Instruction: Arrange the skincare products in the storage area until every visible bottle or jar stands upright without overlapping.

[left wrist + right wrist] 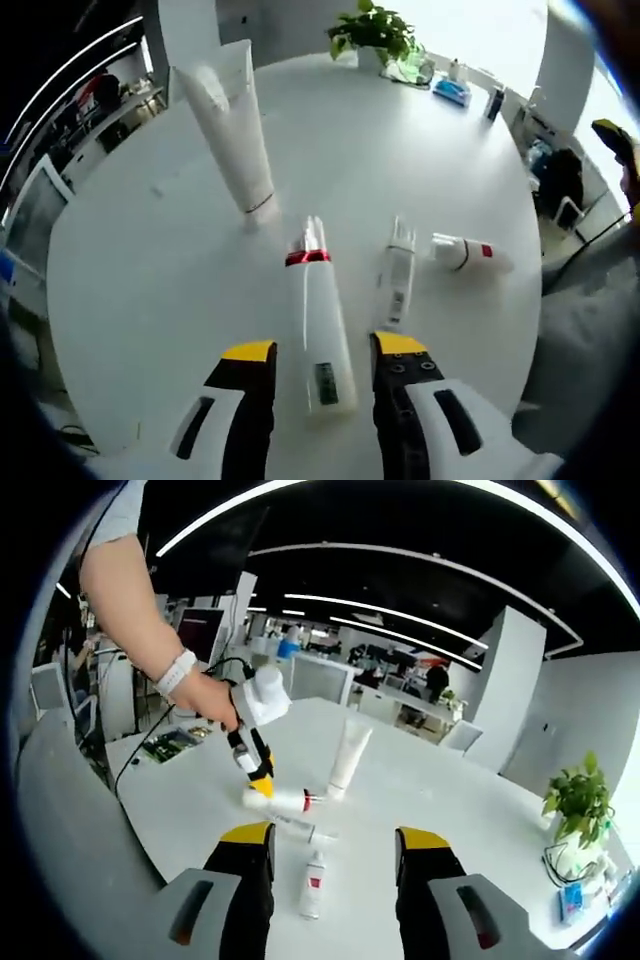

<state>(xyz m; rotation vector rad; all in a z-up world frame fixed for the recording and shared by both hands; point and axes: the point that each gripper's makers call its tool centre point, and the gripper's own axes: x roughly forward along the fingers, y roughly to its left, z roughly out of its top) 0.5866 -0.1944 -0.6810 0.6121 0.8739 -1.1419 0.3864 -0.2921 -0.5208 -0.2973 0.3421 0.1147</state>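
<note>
four tubes on the white counter (120, 300): one tall tube (232, 130) stands upright, three lie flat. the red-banded tube (318, 325) lies between the left claw's (323, 352) spread jaws, pointing away. right claw (335, 837) spread, hovering.

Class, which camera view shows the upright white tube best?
The left gripper view: the upright white tube stands large, cap down, on the white table. The right gripper view shows it smaller and farther off, behind the lying bottles.
</note>
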